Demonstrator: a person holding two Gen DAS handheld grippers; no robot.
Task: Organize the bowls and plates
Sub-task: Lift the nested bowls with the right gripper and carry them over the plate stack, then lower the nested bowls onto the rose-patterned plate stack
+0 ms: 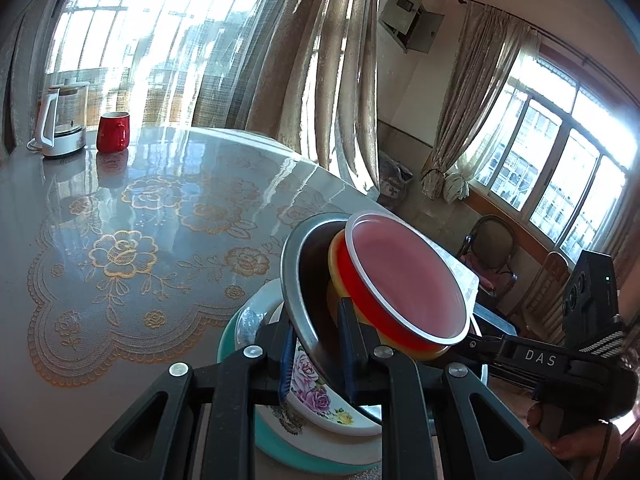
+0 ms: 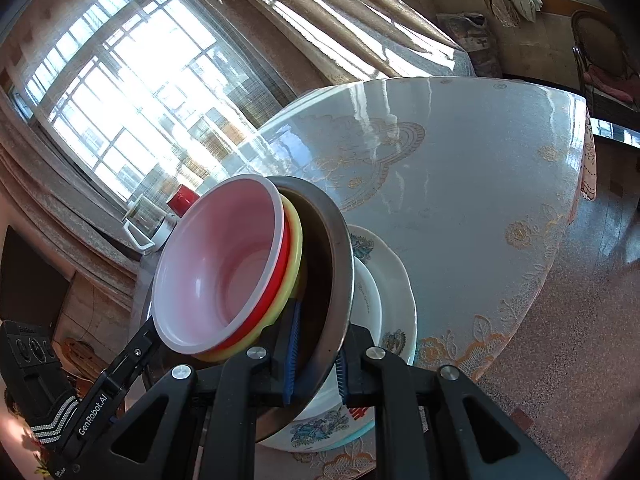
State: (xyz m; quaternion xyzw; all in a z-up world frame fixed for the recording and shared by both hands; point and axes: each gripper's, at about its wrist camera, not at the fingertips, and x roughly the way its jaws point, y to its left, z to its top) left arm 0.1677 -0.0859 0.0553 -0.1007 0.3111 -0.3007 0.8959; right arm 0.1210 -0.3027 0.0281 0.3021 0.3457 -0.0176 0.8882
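Both grippers, left [image 1: 318, 344] and right [image 2: 316, 354], have fingers clenched on opposite rims of the steel bowl [image 1: 298, 272], steadying the nested bowls over the plates [image 1: 320, 404].

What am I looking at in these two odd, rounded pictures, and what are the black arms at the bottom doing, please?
There is no robot here: a person holds a two-fingered tool in each hand. Each tool carries a wide-angle camera looking along its fingers, so the black arms are the tool itself. One picture comes from the left gripper, the other from the right gripper. Both have their jaws shut on the rim of a metal bowl, from opposite sides. Nested inside it are a yellow bowl and a red bowl with a pale inside. Under them sit flowered plates on a glossy table, which also holds a red mug and a kettle.
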